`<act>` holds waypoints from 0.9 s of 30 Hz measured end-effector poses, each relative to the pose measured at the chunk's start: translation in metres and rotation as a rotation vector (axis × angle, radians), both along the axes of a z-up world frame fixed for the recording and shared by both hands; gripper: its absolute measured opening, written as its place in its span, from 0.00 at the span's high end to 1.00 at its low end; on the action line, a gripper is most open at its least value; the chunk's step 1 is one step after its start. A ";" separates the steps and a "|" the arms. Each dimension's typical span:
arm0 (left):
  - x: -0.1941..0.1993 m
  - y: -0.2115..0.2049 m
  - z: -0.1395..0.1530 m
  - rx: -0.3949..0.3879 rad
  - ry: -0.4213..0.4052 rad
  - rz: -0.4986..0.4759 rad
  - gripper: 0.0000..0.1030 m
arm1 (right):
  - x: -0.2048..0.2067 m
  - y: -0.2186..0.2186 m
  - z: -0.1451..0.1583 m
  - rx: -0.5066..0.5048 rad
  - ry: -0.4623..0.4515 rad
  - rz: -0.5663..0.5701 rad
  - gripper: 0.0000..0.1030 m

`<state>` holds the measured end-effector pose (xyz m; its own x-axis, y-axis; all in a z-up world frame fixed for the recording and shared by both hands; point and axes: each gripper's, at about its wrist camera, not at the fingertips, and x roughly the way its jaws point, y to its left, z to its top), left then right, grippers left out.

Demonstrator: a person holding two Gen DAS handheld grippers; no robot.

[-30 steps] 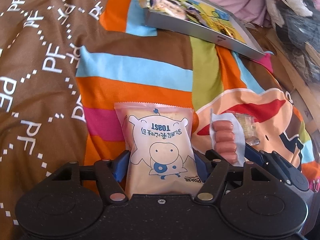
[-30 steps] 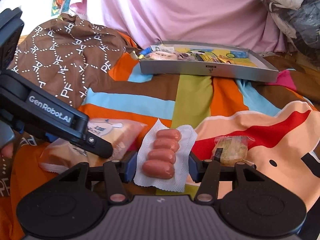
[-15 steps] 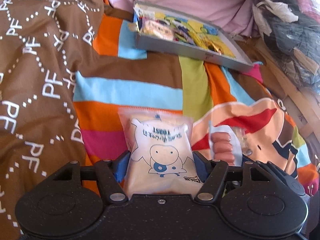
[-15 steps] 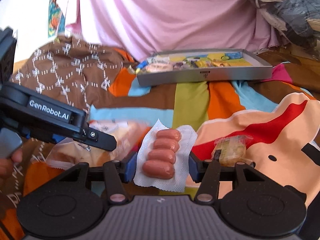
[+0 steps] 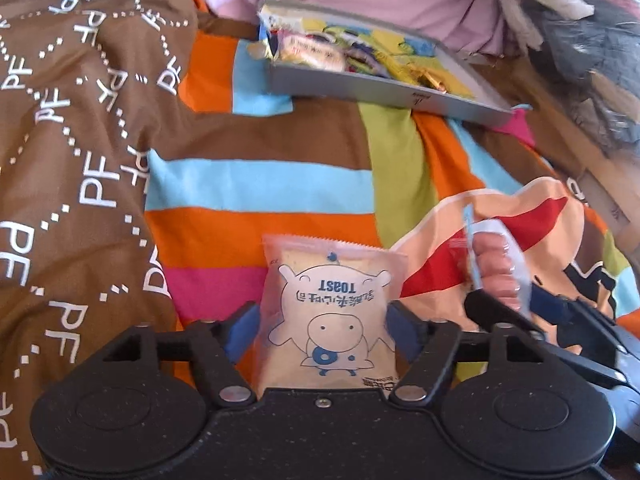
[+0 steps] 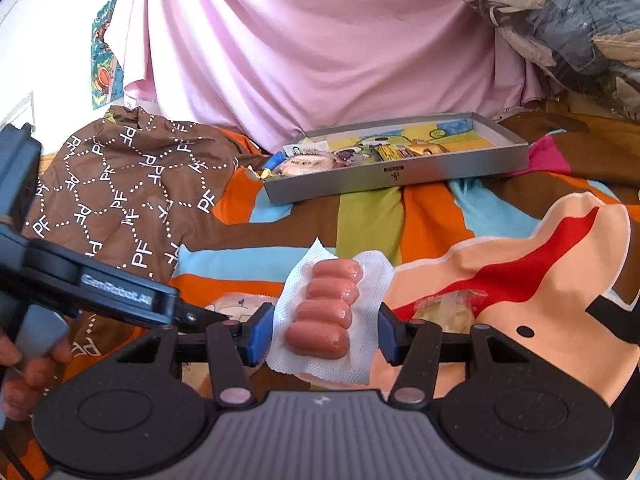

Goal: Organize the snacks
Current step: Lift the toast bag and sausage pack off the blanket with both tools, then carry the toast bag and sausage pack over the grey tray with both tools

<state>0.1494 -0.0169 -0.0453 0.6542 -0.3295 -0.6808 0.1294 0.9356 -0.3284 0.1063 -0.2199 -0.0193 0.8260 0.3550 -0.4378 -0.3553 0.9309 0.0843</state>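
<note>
Striped bedspread [image 5: 260,184], grey tray [image 6: 400,176] well ahead of both jaws | left gripper [image 5: 324,328] clamps toast packet [image 5: 332,304]: light, soft, crushable; hold its edges | right gripper [image 6: 324,332] clamps sausage pack [image 6: 328,312]: slick film, squashy; grip mid-pack

A toast packet [image 5: 330,320] printed with a cartoon cow is being held upright; a white sausage pack [image 6: 332,316] is being gripped; wrapped snacks are lying in a grey tray [image 6: 400,174].
</note>
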 end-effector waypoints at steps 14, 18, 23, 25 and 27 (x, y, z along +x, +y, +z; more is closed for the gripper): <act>0.030 -0.019 -0.014 0.061 0.078 -0.057 0.34 | 0.018 -0.011 0.005 0.014 -0.031 -0.004 0.44; 0.029 -0.013 -0.011 0.031 0.062 -0.028 0.37 | 0.022 -0.012 0.006 0.011 -0.050 0.000 0.44; 0.024 -0.003 0.002 -0.015 0.022 0.034 0.37 | 0.029 -0.014 0.011 0.013 -0.083 -0.001 0.44; 0.021 0.001 0.013 -0.046 -0.014 0.059 0.37 | 0.033 -0.015 0.014 0.025 -0.088 -0.003 0.44; 0.023 0.005 0.025 -0.067 -0.047 0.073 0.37 | 0.040 -0.017 0.019 0.029 -0.100 -0.002 0.44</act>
<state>0.1722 -0.0121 -0.0199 0.7084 -0.3240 -0.6270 0.0785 0.9191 -0.3862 0.1459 -0.2367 -0.0002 0.8658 0.3647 -0.3427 -0.3617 0.9293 0.0750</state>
